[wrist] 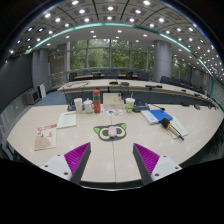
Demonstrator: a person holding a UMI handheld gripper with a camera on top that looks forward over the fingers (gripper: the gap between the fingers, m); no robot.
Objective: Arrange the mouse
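Note:
A small pale mouse (110,130) lies on a dark mat with a green edge (99,133), on the light table (112,155) just beyond my fingers and roughly on the line between them. My gripper (112,157) is held low over the table's near part. It is open, its purple pads (75,155) are wide apart, and only bare tabletop lies between them. The mouse is well ahead of the fingertips and nothing touches it.
Behind the mat stand a red bottle (97,101) and two cups (128,103), (78,103). A blue book with a pen (157,115) lies to the right. Papers (67,120) and a magazine (45,137) lie to the left. Chairs and more tables fill the room beyond.

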